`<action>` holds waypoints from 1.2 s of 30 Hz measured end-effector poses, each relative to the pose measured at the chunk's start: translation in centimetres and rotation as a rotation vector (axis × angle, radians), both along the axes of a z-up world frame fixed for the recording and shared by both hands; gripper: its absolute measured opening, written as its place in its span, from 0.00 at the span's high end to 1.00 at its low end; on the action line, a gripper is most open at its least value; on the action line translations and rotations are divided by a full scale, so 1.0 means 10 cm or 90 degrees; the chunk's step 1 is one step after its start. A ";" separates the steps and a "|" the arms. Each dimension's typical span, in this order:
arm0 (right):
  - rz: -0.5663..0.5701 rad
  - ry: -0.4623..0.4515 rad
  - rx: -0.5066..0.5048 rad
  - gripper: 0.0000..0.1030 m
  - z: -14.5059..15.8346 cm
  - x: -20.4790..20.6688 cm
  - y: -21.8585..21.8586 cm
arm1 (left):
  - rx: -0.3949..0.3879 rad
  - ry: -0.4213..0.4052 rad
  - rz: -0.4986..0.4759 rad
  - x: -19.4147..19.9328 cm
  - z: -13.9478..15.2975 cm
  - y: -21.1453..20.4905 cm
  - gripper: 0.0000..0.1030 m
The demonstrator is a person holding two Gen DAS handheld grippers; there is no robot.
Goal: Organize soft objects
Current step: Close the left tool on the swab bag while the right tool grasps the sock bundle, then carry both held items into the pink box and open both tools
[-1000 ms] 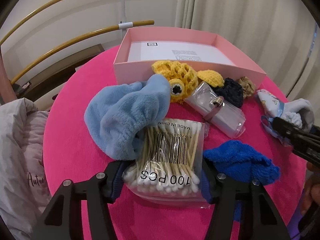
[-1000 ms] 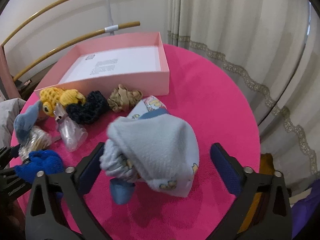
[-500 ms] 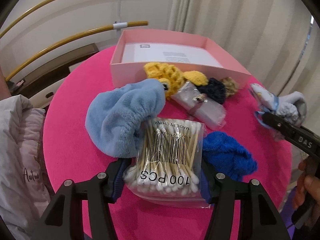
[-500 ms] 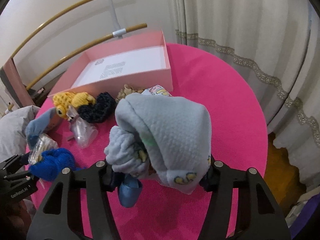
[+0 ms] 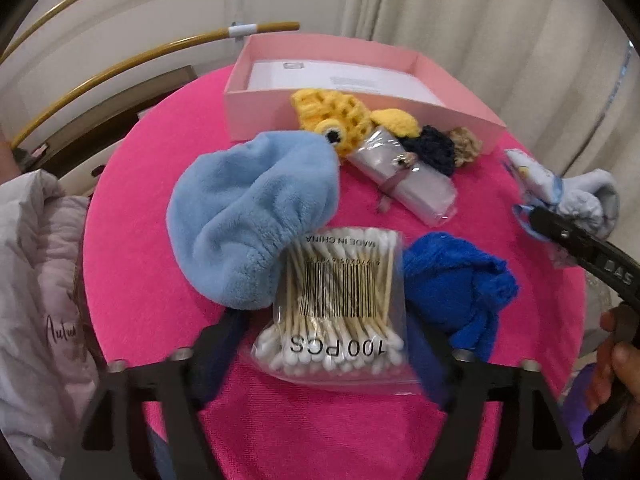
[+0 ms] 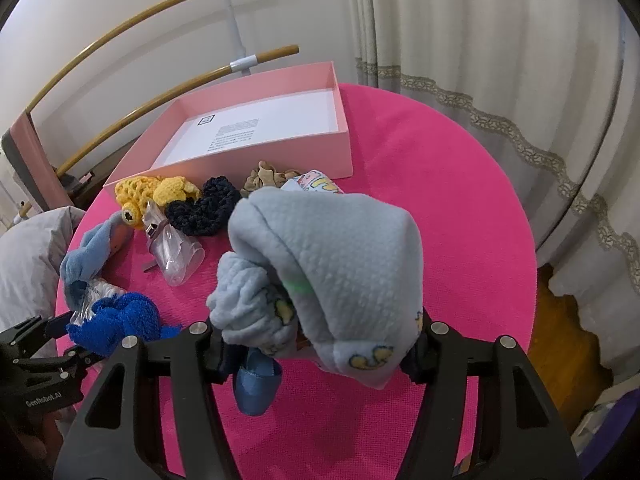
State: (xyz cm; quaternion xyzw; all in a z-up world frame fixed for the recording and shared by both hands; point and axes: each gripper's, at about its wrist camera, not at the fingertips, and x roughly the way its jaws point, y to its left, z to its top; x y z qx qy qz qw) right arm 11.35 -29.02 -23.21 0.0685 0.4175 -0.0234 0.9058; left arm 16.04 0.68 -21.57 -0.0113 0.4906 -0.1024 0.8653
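Pale grey-blue fleece baby sock bundle [image 6: 332,276] with yellow duck print is pinched between the right gripper [image 6: 316,344] pads, lifted clear of the round pink-covered tabletop [image 6: 440,200], likely for carrying to the open pink cardboard box [image 6: 256,120] at the far edge. Its blue ribbon loop [image 6: 256,384] dangles below the jaws.

Left gripper [image 5: 324,356] jaws are opening; the clear bag of cotton swabs [image 5: 340,308] lies between them at the near edge, pads seemingly no longer pressing it — reads as a release, since swabs aren't a soft item.

Light blue plush cloth [image 5: 252,224] touches the bag's left side, royal blue terry cloth [image 5: 456,284] its right. Mid-table, just before the box's front wall: yellow crochet fish [image 5: 332,120], clear plastic pouch [image 5: 404,180], dark navy scrunchie [image 5: 432,148], beige scrunchie [image 5: 464,148]. The box holds only a white printed sheet [image 6: 248,128], so sorting is barely started.
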 end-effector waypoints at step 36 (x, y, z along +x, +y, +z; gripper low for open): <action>0.057 -0.083 -0.009 0.44 0.64 -0.04 0.22 | -0.028 -0.133 -0.026 -0.14 0.93 0.05 0.50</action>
